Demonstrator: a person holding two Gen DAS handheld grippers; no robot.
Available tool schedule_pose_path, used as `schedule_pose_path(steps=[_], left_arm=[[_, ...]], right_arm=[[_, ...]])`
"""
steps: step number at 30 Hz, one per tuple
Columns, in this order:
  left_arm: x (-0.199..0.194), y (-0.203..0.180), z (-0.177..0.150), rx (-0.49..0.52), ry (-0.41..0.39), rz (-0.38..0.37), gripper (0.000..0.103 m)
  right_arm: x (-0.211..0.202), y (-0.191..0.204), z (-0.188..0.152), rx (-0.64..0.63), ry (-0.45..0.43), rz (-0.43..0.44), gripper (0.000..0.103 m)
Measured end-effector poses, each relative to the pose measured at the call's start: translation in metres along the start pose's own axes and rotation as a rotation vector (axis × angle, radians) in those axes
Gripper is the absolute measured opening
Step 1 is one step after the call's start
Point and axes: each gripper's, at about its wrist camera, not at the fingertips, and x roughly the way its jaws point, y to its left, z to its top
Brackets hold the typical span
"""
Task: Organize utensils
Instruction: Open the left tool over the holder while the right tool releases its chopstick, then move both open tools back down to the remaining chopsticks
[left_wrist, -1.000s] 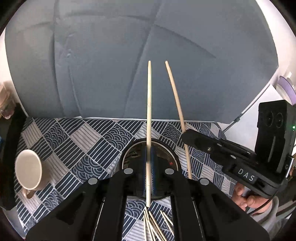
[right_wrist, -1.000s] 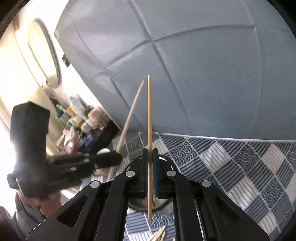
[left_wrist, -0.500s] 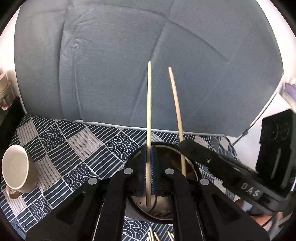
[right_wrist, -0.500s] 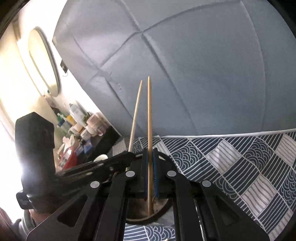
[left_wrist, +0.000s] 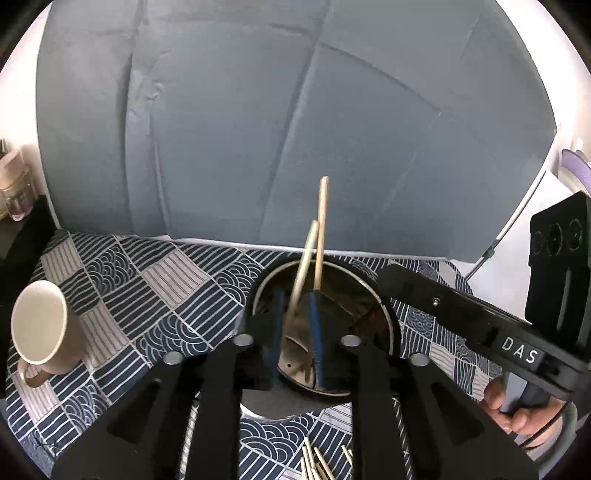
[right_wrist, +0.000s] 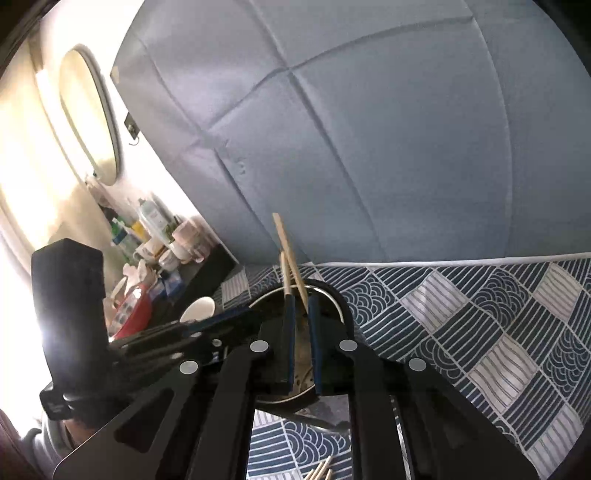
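Note:
Two wooden chopsticks stand loose in a round metal holder, leaning against each other with their tips up. My left gripper hangs over the holder's near rim. Its jaws are opening, and the shorter chopstick leans across the gap without being pressed by the blue pads. My right gripper is over the same holder from the other side, its jaws opening a little with nothing gripped. Each gripper shows in the other's view: the right gripper, the left gripper.
The holder stands on a blue and grey patterned cloth. A beige mug sits to the left. Several loose chopsticks lie on the cloth nearby. A grey backdrop rises behind. Bottles and jars crowd a shelf.
Both grippers sank toward the holder with a chopstick clamped upright in each. Both pairs of jaws have now parted, and the two chopsticks dropped into the holder and tilted.

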Motion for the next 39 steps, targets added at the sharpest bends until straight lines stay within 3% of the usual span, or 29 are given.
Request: schedule_pose_path(steps=[1, 3, 7, 10, 11, 12, 16, 19, 25, 35, 39], left_arm=[[-0.003, 0.001, 0.000, 0.000, -0.007, 0.005, 0.026], [-0.014, 0.001, 0.004, 0.006, -0.021, 0.016, 0.030], [-0.034, 0.002, 0.010, 0.003, -0.040, 0.045, 0.042], [-0.047, 0.005, 0.013, -0.009, -0.053, 0.073, 0.059], [-0.051, 0.006, 0.013, -0.016, -0.056, 0.088, 0.072], [-0.054, 0.006, 0.014, -0.020, -0.055, 0.103, 0.085], [-0.067, 0.009, 0.013, -0.014, -0.072, 0.157, 0.098], [-0.074, 0.005, 0.006, 0.047, -0.086, 0.252, 0.097], [-0.077, -0.001, -0.017, 0.165, -0.056, 0.287, 0.097], [-0.043, 0.013, -0.072, 0.130, 0.126, 0.293, 0.097], [-0.038, 0.013, -0.094, 0.130, 0.151, 0.303, 0.097]], right_arm=[[-0.002, 0.001, 0.002, 0.003, -0.002, -0.001, 0.011], [-0.012, 0.003, 0.006, 0.005, -0.020, -0.019, 0.024], [-0.033, 0.011, 0.015, -0.008, -0.073, -0.059, 0.059], [-0.047, 0.017, 0.023, -0.031, -0.103, -0.114, 0.076], [-0.051, 0.019, 0.026, -0.033, -0.108, -0.125, 0.081], [-0.055, 0.020, 0.028, -0.031, -0.114, -0.132, 0.083], [-0.066, 0.020, 0.032, -0.022, -0.113, -0.162, 0.086], [-0.074, 0.019, 0.030, -0.028, -0.122, -0.198, 0.087], [-0.075, 0.003, 0.014, -0.004, -0.076, -0.238, 0.087], [-0.050, -0.027, -0.035, 0.062, 0.050, -0.267, 0.087], [-0.047, -0.033, -0.057, 0.092, 0.106, -0.255, 0.087]])
